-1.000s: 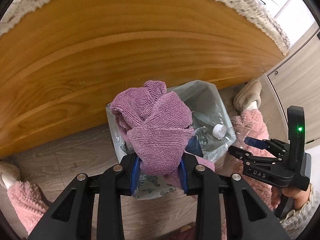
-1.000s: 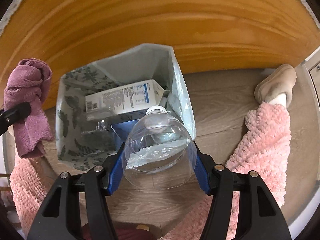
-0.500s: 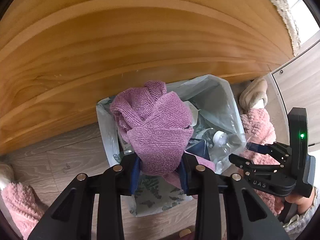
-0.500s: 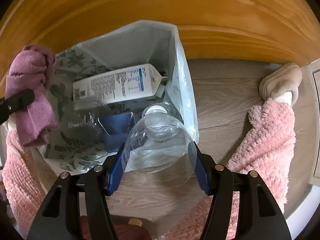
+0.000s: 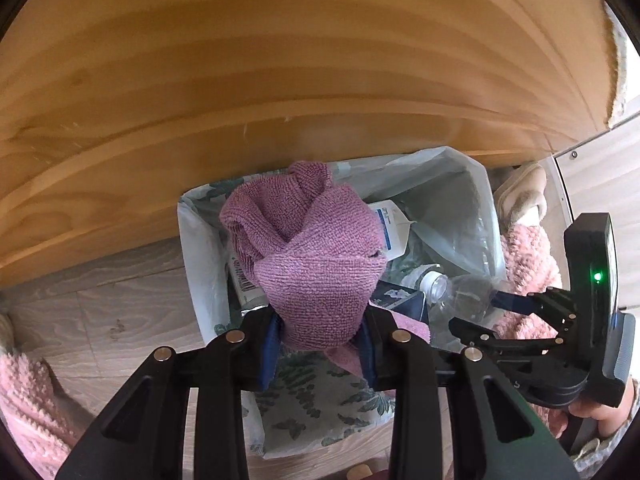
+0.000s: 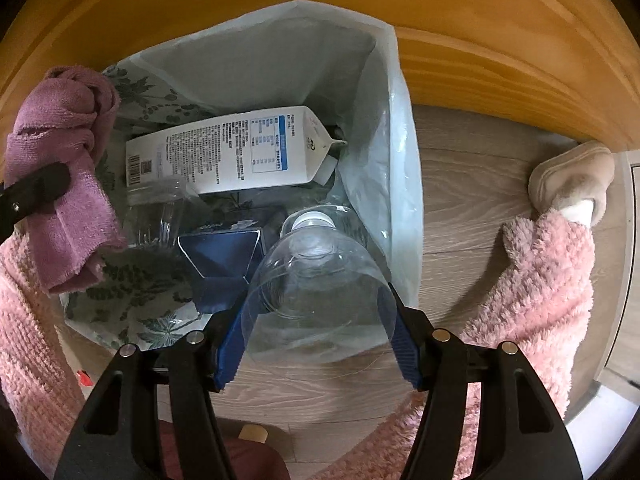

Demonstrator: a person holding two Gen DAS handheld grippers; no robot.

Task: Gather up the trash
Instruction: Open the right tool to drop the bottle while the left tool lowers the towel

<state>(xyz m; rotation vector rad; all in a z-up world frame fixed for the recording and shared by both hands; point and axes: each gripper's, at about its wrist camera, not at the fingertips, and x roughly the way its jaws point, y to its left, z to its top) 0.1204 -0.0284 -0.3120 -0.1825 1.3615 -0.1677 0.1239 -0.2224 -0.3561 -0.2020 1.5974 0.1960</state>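
Hovering over the lined bin [image 6: 394, 128] in the middle of both views, the two grippers each carry one piece of trash. The left gripper [image 5: 322, 344] has its jaws closed on a bunched purple cloth [image 5: 308, 256], which bulges up above the blue pads and hangs over the left half of the bin's mouth. The right gripper [image 6: 316, 336] has its jaws clamped on the wide body of a clear plastic bottle [image 6: 316, 276], cap pointing down and away into the bin, near the liner's right wall.

Inside the bin lie a white carton [image 6: 228, 152] toward the upper centre, a dark blue box [image 6: 220, 260] below it, and what looks like another clear container at the left, though its outline is hard to read through the glare.

The cloth is soft and light; it will sag and drape, and a pinch through the thick of the bundle, as here, seems the sure hold, since a loose corner could snag on a pad at release. The bottle is light, thin-walled and smooth, so it probably dents under pressure and could slip or twist; gripping across the broad body, not the tapering shoulder, looks the safer choice. Both pieces appear to sit above the opening, so parting the jaws should drop them in.

The wooden table [image 5: 280, 60] fills the top of both frames.
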